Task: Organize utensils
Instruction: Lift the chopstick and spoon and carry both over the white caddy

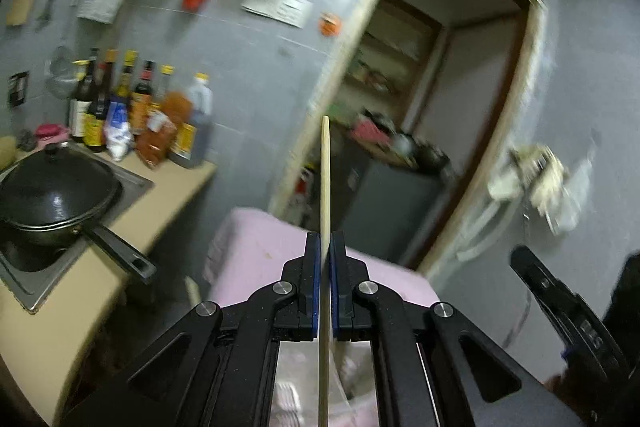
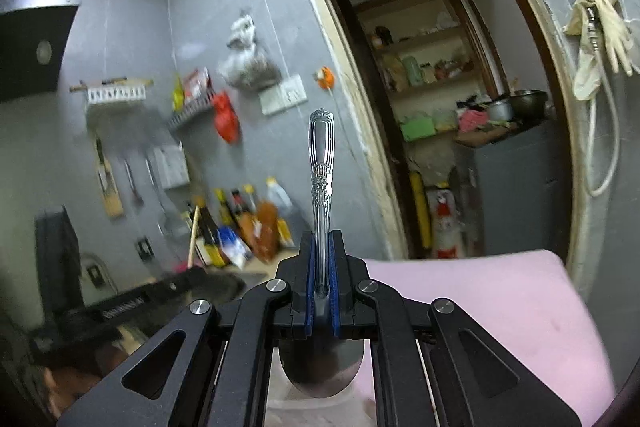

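Both utensils up in the air, mid-carry. Left claw (image 1: 325,239) clamped tight on a wooden chopstick (image 1: 325,179), stick running straight ahead past the fingertips and back down under the palm. Right claw (image 2: 323,239) pinched shut on a metal spoon (image 2: 321,163), patterned handle pointing forward, bowl hanging back beneath the claw.

Looks like the carrying step, pickups done, drop-off not yet reached. No holder or drawer visible anywhere, so destination impossible to tell. Next move, by the look of it: swing both tools toward wherever utensils belong, tip them end-down, then loosen the pads.

Below and ahead of each claw, a pink cloth-covered surface (image 1: 256,247). Off to the left claw's left, a counter (image 1: 168,195) with a lidded black pan (image 1: 56,191), handle jutting over the edge toward the claw, bottles (image 1: 132,107) crowded behind. Straight ahead, a door frame (image 1: 360,67). Open air around both tips for now; chopstick's long reach worth minding near the frame.
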`<move>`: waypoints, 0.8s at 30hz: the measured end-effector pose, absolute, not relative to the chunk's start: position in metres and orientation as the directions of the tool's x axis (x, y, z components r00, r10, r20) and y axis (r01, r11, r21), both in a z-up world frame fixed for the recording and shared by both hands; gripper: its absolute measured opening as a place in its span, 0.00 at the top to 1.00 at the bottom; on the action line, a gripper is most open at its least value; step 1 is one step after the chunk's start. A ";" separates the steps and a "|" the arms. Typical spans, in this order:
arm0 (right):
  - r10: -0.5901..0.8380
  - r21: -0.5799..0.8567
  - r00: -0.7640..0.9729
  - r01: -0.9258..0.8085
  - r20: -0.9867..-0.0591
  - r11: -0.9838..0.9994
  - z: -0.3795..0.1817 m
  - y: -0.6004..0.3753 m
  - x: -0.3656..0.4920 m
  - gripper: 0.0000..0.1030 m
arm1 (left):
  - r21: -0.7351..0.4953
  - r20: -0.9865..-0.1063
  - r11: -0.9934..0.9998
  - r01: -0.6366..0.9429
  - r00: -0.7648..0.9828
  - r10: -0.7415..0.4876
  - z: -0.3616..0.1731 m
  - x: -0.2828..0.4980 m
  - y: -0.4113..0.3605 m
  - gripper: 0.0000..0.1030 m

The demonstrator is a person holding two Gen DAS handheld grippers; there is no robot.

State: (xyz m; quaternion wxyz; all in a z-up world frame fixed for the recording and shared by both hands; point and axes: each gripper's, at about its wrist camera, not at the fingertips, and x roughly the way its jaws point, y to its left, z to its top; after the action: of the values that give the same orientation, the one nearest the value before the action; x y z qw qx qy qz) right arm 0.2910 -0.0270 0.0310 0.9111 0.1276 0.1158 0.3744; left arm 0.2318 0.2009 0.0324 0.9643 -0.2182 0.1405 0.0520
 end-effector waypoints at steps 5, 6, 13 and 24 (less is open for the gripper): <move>0.727 0.346 0.682 -0.664 -0.085 0.663 0.024 0.005 0.297 0.96 | -0.466 -0.264 0.860 -0.208 0.960 0.089 0.021 0.245 0.242 0.98; 0.728 0.350 0.681 -0.664 -0.083 0.661 0.021 0.009 0.298 0.96 | -0.473 -0.260 0.856 -0.211 0.961 0.093 0.017 0.246 0.247 0.98; 0.756 0.367 0.651 -0.688 -0.068 0.625 -0.006 0.027 0.307 0.96 | -0.474 -0.203 0.855 -0.209 0.971 0.124 -0.004 0.245 0.257 0.98; 0.757 0.278 0.639 -0.709 -0.138 0.649 -0.036 0.038 0.302 0.96 | -0.363 -0.162 0.909 -0.205 0.975 0.155 -0.030 0.232 0.235 0.98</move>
State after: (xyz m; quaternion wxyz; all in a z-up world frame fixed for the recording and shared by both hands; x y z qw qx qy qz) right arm 0.3020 0.0376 -0.0357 0.8998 0.0993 0.1215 0.4071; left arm 0.2321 0.2353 -0.0303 0.9748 -0.1923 0.0646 0.0925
